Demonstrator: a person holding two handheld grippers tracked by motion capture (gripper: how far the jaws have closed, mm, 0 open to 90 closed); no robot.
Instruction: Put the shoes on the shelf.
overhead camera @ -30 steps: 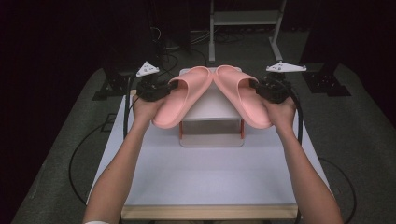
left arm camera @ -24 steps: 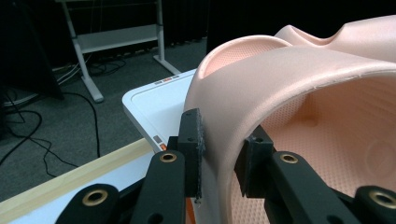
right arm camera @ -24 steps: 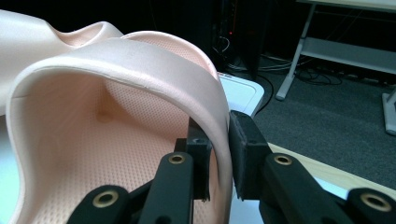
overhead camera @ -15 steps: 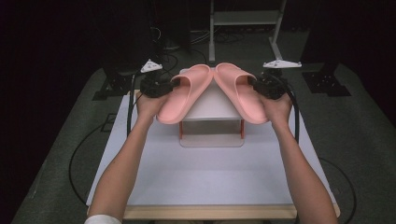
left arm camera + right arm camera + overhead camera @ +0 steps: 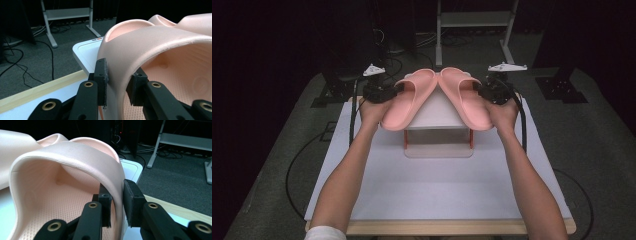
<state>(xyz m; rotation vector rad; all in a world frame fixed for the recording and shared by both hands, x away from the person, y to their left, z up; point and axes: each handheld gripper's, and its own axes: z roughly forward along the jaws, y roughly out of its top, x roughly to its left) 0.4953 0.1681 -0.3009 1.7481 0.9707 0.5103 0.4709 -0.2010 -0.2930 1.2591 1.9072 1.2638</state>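
Note:
Two pink slide slippers are held toe to toe over a small white stand (image 5: 436,114). The left slipper (image 5: 409,100) slopes down to the left, and my left gripper (image 5: 396,93) is shut on its strap at the outer side. In the left gripper view the pads of my left gripper (image 5: 117,80) pinch the strap edge of that slipper (image 5: 162,50). The right slipper (image 5: 466,100) slopes down to the right, with my right gripper (image 5: 482,93) shut on its strap. The right gripper view shows my right gripper (image 5: 116,200) clamping the strap wall of its slipper (image 5: 62,167).
The stand has orange legs and a clear base and sits at the far middle of the white table (image 5: 437,200), which has a wooden front edge. Cables (image 5: 292,170) trail on the dark floor, and a metal frame (image 5: 472,20) stands beyond.
Both hands have carried the slippers a little farther from the person and slightly lower over the stand. The grips look the same.

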